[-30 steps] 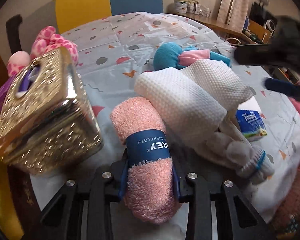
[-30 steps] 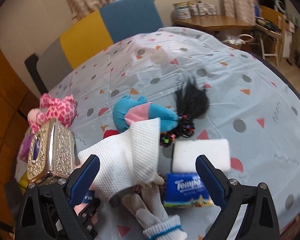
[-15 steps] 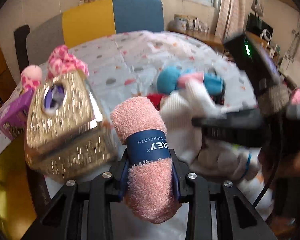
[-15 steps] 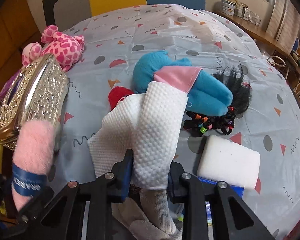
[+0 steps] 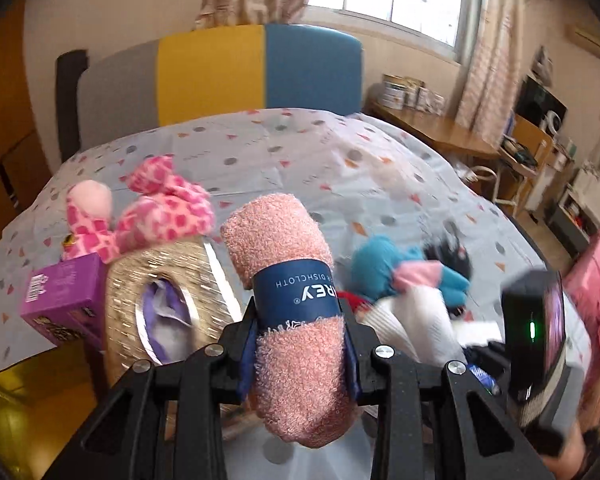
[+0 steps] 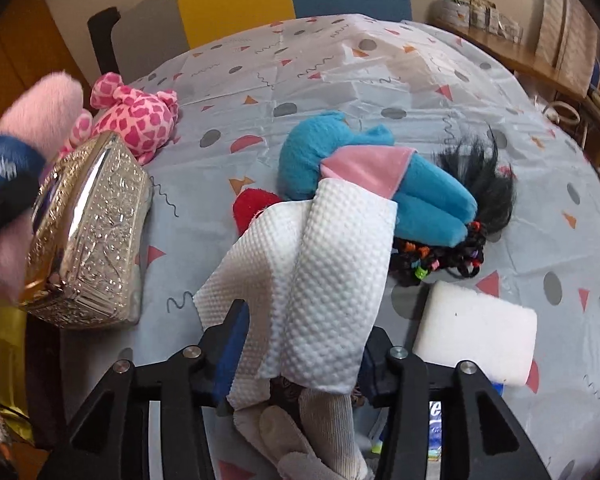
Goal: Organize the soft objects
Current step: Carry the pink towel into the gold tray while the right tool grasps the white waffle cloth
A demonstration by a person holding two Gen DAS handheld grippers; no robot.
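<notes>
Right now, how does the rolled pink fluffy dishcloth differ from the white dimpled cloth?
The rolled pink fluffy dishcloth is a tight roll bound by a blue paper band; the white dimpled cloth is loosely folded, unbanded. The dishcloth is shaggy, the white cloth embossed with dots. The dishcloth is lifted clear, clamped in the left gripper; the white cloth drapes between the right gripper fingers over a grey glove. Both are soft cloths.

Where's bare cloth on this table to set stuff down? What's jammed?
Free: the far stretch of tablecloth beyond the blue doll and pink plush, and the right side past the white sponge. A narrower strip lies between the metal tissue box and white cloth. Crowded: the near centre, with cloth, gloves, doll and hair ties piled together.
</notes>
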